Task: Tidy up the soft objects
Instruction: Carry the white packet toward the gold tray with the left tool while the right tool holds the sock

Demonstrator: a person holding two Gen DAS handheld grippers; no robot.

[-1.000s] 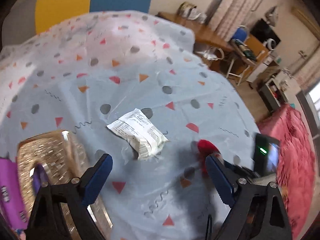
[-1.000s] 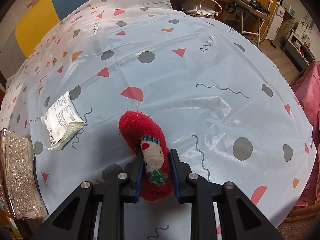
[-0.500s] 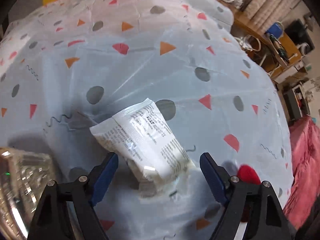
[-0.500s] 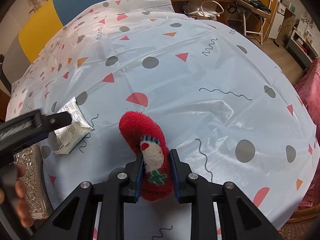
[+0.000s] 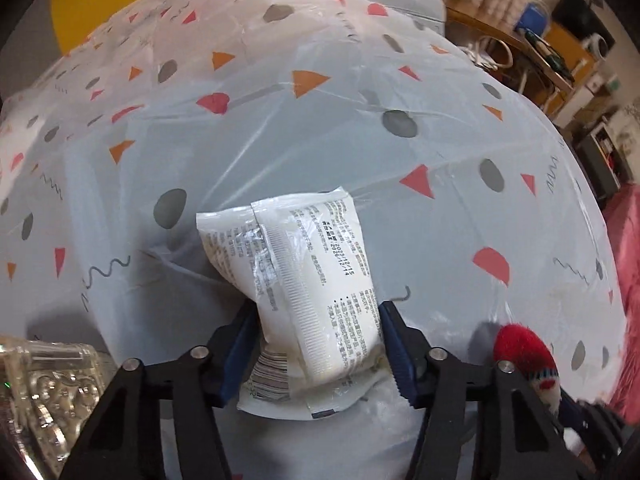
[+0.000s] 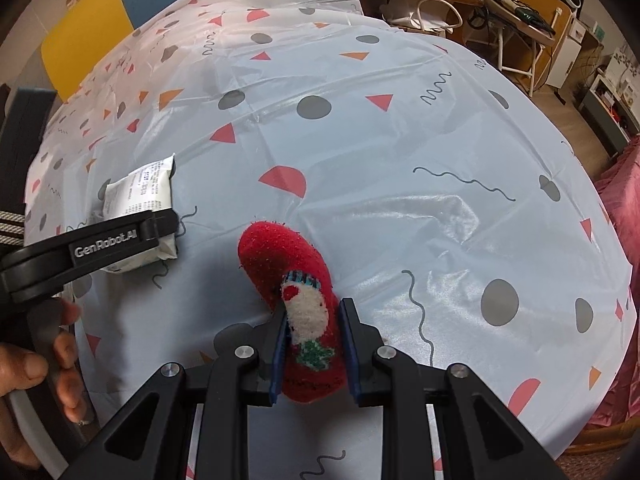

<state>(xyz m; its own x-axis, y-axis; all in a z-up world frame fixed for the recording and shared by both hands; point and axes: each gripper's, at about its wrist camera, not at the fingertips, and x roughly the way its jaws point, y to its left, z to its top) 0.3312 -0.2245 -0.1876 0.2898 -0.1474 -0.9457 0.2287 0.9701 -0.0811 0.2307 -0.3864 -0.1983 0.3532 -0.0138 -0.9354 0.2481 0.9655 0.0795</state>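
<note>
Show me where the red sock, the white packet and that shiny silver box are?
red sock [image 6: 280, 256]: right wrist view, fuzzy toe end.
white packet [image 5: 320, 264]: left wrist view, printed middle.
silver box [image 5: 52, 392]: left wrist view, embossed top.

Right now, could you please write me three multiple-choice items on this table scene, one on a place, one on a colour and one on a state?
1. Where is the white packet?
A. between the left gripper's fingers
B. inside the silver box
C. on the floor

2. What is the main colour of the sock?
A. green
B. red
C. yellow

3. How does the right gripper stand?
A. wide open above the table
B. shut on the packet
C. shut on the sock

Key: 1 A, the blue pads flank the packet on the tablecloth as the jaws close; 2 B, the fuzzy body is red with a small white figure; 3 C, both pads press the sock's sides.
</note>
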